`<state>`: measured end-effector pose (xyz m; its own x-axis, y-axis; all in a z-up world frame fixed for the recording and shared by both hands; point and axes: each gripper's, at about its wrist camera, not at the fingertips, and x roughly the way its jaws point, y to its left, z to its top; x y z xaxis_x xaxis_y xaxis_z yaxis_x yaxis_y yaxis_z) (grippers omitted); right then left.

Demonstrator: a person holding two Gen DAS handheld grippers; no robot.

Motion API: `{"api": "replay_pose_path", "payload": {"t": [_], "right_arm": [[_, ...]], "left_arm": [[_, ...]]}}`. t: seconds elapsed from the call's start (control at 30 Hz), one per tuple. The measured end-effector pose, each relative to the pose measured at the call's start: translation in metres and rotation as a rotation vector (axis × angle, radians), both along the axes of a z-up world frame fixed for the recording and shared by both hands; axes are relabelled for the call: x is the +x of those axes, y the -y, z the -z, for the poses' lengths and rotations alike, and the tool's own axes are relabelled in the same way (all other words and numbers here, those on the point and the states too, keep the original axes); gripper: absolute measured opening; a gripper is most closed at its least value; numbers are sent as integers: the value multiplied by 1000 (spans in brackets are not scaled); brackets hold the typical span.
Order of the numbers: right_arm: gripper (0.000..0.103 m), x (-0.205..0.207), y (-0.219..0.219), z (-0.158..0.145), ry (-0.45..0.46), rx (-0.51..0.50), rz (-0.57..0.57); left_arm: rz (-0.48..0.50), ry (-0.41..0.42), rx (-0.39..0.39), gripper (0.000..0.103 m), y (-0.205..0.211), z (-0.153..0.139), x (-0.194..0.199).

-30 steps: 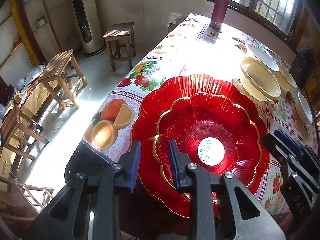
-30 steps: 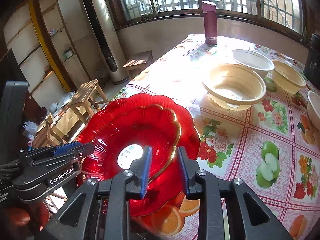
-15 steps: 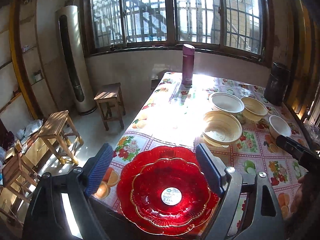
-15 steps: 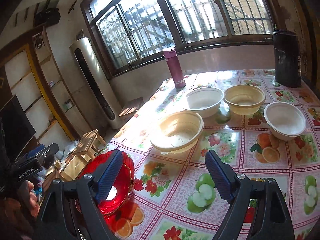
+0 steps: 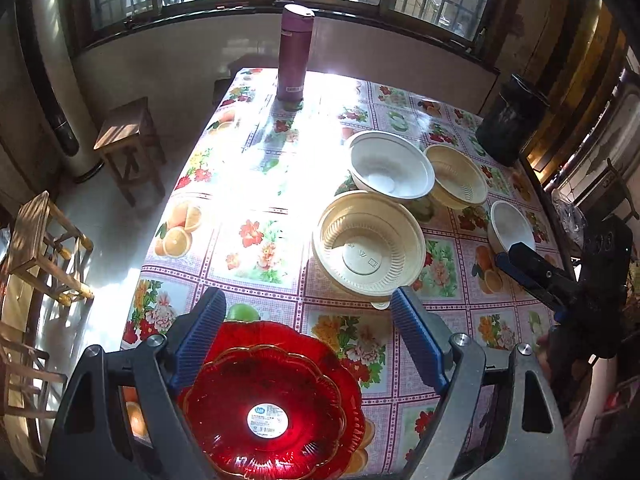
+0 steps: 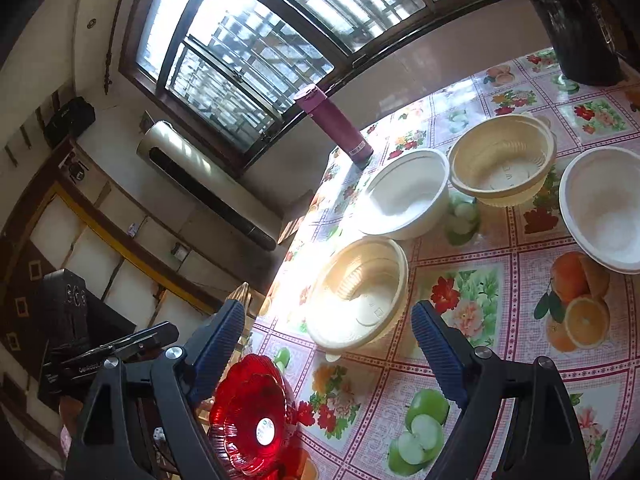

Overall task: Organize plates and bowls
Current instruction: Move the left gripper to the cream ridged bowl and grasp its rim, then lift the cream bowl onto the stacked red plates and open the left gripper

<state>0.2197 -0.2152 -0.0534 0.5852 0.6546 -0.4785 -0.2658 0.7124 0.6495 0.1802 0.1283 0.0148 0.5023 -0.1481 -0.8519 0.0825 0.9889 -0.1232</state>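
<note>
Two red glass plates point(image 5: 272, 404) lie stacked at the table's near corner, the smaller one on top. My left gripper point(image 5: 308, 304) hovers above them, open and empty, its jaws spread wide on either side of the stack. A ribbed cream bowl point(image 5: 368, 244) stands just beyond, then a white bowl point(image 5: 390, 168), a second cream bowl point(image 5: 456, 176) and a small white bowl point(image 5: 510, 226). My right gripper point(image 6: 328, 312) is open and empty, above the table in front of the near cream bowl point(image 6: 360, 296). The red plates point(image 6: 252, 412) lie low on its left.
A purple flask point(image 5: 294, 60) stands at the far end of the flowered tablecloth point(image 5: 256, 248), and a black container point(image 5: 510, 120) at the far right. Wooden stools point(image 5: 128, 136) stand on the floor left of the table. The right gripper point(image 5: 508, 256) shows at the right edge.
Both grippers were shut on the red plates' rim; they have let go, opened wide and lifted away. The stack now rests on the table corner. The right gripper swung toward the bowls.
</note>
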Motion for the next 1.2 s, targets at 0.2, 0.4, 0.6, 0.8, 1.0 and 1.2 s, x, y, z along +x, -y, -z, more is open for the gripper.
{"api": "replay_pose_path", "payload": {"t": [0.2,0.4,0.6,0.8,1.0,1.2], "right_arm": [[88,34,-11,25,-61,86,40],[88,59,-16,71,-116,115,43],[88,70,-20,88,-156,135,23],[88,78,-25,91,-151,142,30],[75,84,-26,98,-167,143,36],[54,85,-23,105,-186,123,62]], "left_arm": [[-39,-128,-60,85,3,32,48],[-87,-197,-83,85,11,63,77],[-94,-246,-107,85,24,91,99],[-128,-252,-115,85,24,108,109],[-127,-209,-99,81,27,108,111],[-112,-227,-90,46,33,118,116]]}}
